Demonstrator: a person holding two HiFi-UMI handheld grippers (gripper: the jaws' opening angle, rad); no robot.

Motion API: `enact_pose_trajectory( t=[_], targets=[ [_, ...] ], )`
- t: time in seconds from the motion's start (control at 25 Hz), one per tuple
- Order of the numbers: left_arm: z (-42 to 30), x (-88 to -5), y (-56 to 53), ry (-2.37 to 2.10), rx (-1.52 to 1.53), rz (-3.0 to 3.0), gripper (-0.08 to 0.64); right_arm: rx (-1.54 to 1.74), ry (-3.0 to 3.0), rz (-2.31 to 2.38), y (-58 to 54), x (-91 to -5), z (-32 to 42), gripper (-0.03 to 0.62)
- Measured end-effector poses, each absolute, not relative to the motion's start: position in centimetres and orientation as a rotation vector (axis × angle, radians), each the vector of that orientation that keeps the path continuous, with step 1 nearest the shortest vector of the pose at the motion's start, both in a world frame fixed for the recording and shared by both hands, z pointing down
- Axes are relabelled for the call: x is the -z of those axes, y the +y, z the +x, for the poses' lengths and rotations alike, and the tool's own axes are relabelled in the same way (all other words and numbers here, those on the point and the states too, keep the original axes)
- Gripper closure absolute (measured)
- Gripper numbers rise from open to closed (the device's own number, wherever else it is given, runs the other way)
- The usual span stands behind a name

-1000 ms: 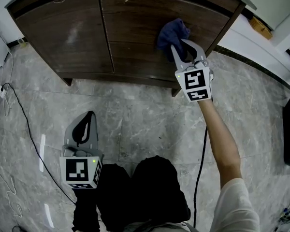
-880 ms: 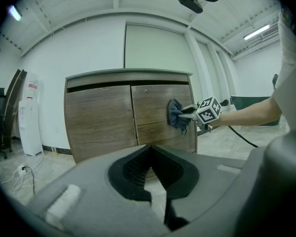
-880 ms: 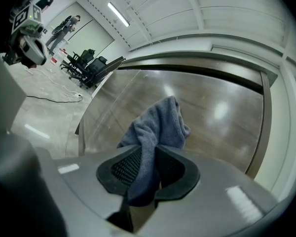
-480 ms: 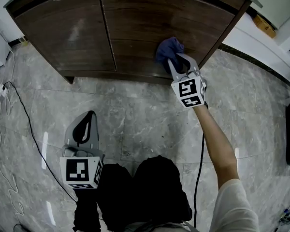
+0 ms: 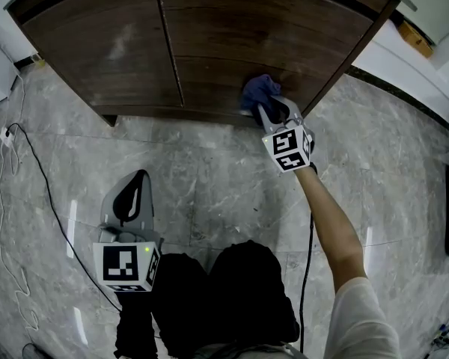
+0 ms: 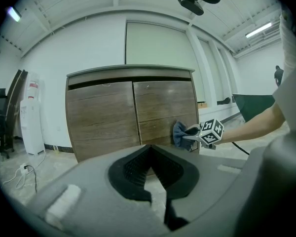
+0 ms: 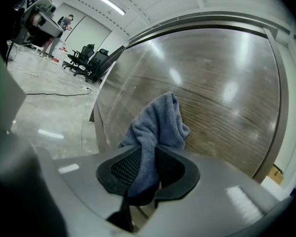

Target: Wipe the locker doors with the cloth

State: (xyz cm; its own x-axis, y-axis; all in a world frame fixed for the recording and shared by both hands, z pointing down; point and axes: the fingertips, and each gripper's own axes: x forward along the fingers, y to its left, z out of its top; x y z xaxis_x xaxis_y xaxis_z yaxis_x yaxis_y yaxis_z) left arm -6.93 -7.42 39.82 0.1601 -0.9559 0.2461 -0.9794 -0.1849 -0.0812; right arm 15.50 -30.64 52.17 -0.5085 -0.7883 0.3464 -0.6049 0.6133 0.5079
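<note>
Right tool point(image 5: 272, 109) is found closed on a blue cloth point(image 5: 259, 90), which is pinched between the jaws, its bunched bulk standing out past the tips. The cloth is pressed against the right door point(image 5: 284, 28) of a dark wood locker, low on the panel and near the locker's right corner. This tool is held at the end of an outstretched arm point(image 5: 333, 223), with its marker cube turned up toward the head camera. Left tool point(image 5: 140, 178) is held low over the grey marble floor point(image 5: 209, 170), well apart from the locker and aimed at it. Its jaws are closed tip to tip, and nothing is gripped between them. A pale smudge is noted on the left door point(image 5: 97, 43). A black cable point(image 5: 49, 208) is laid across the floor to the left of the left tool.
</note>
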Motion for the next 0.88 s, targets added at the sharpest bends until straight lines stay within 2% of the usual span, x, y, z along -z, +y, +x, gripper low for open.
enact_pose_trajectory(
  t=[0.88],
  targets=[
    [-8.2,-40.0,-7.5,-1.967,-0.406,2.289,0.560,0.302,-2.247,1.019,-30.4,-59.7,15.0,0.508]
  ],
)
